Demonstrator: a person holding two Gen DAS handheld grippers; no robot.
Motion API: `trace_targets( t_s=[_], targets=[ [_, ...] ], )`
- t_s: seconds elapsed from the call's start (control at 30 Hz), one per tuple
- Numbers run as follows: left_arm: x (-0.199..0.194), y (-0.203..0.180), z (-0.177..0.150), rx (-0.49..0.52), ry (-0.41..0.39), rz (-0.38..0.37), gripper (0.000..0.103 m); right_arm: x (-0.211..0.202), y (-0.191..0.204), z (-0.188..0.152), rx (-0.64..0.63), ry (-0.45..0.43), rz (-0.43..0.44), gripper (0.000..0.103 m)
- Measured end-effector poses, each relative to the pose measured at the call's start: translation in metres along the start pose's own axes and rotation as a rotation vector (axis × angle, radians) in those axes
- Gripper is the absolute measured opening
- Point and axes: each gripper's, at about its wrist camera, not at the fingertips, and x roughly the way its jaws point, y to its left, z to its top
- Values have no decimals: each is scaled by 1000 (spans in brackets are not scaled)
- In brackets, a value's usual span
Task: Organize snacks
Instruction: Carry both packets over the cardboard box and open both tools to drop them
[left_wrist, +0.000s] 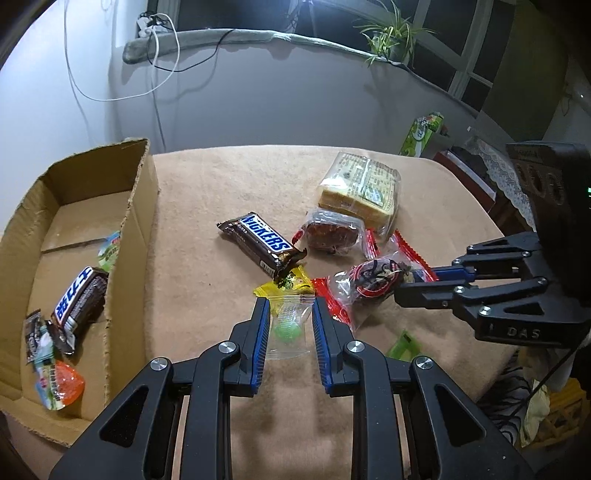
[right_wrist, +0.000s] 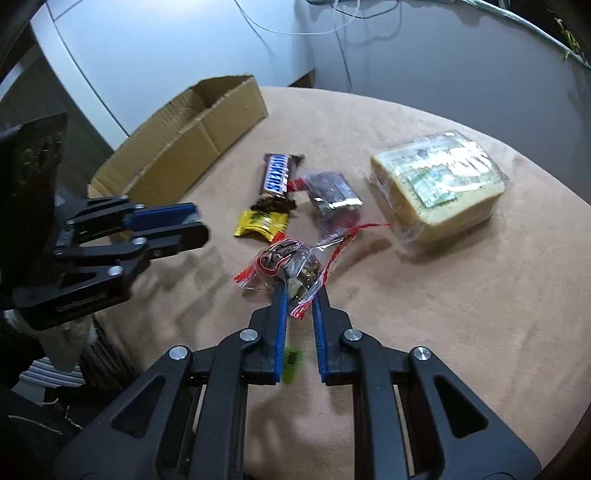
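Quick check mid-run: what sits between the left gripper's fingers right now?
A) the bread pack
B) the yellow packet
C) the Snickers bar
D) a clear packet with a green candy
D: in the left wrist view the left gripper has its fingers on either side of the clear packet, apart from it; the Snickers bar, yellow packet and bread pack lie farther out.

Round counter covered in tan velvety cloth (left_wrist: 229, 177). Pale grey wall (left_wrist: 258, 92) behind, with white and black cables (left_wrist: 162, 66) hanging. Grey padded sill (left_wrist: 207, 37) under dark night windows (left_wrist: 240, 13). Green spider plant in pot (left_wrist: 391, 35) on sill. White lace cloth (left_wrist: 506, 173) at right.
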Motion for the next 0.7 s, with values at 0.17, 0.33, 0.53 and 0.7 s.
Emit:
trace_targets(
  t_s=[0.17, 0.33, 0.53, 0.7],
  targets=[
    [-5, -4, -4, 0, -9, -4, 22, -3, 4, -4, 15, -21, 9, 12],
    [-15, 0, -4, -4, -29, 1, 22, -24, 14, 1, -5, -63, 5, 12],
    [-31, 5, 0, -7, -60, 6, 22, -40, 28, 19, -25, -102, 17, 12],
    [-49, 20, 4, -16, -89, 31, 22, -45, 47, 43, -62, -125, 27, 12]
  ],
)
